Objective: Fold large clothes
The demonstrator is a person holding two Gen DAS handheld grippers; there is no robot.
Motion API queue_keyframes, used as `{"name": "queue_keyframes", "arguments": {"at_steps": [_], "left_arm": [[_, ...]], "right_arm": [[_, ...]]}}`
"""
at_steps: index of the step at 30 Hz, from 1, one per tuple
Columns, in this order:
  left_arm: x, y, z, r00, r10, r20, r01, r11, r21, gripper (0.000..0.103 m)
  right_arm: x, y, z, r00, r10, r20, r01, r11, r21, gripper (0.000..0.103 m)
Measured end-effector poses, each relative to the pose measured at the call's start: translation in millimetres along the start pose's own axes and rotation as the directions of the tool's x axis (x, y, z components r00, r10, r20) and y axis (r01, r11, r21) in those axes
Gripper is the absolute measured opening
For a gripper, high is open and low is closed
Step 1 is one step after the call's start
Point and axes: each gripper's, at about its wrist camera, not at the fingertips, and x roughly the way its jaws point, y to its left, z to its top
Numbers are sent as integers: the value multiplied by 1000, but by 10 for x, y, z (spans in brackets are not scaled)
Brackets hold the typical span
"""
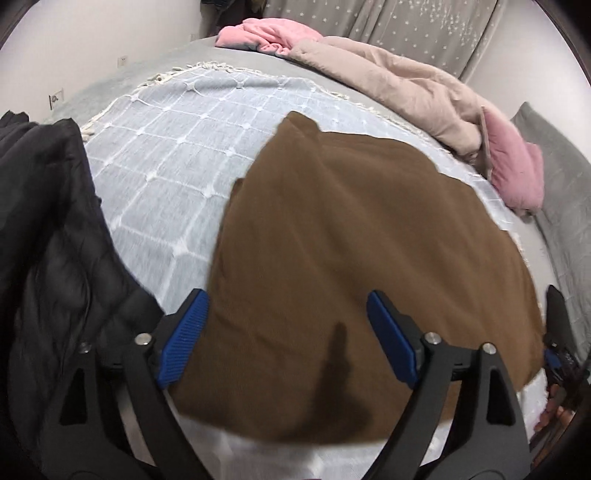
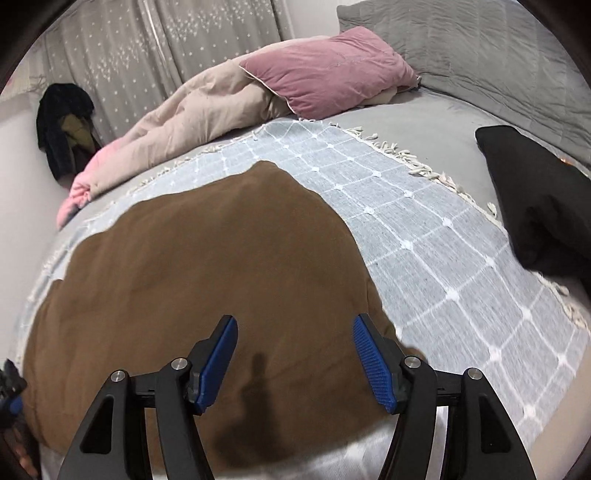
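Brown fabric, a large folded garment, lies flat on a pale blue checked throw spread over the bed, toward the bed's near edge. The left claw hangs over the garment's near left part with its blue pads spread wide and nothing between them. The right claw hangs over the garment's near right part, its pads also apart and gripping nothing; the cloth lies below both without being pinched. A black puffy jacket sits at the bed's left side, overlapping the throw's edge. Along the far edge lie a beige duvet and a pink pillow; beside the duvet is pink cloth, possibly a blanket.
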Motion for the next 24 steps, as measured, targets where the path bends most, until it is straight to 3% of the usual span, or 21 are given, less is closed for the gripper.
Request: {"name": "queue_keyframes", "arguments": {"at_steps": [4,8,14,19,24], "left_arm": [[-165,-27,-97,994,-99,-39,98,995,-32,101],[-206,91,-229,975,-193,-113,177,975,-132,102],[-137,177,-405,954,-219,-206,178,964,-197,102],[-28,257,-510,926,-304,-222,228,923,-311,102],[91,302,-620,924,-347,-160,258,875,-410,102]], "right_arm": [[-190,101,-49,999,51,10,-51,999,6,69],[-337,184,-118,999,53,4,-53,998,19,73],[-246,424,-209,994,81,-73,-83,996,-13,74],[-215,773,-320,992,87,-86,-96,990,-104,74],[-123,1006,-441,986,105,-131,-125,980,-154,74]]}}
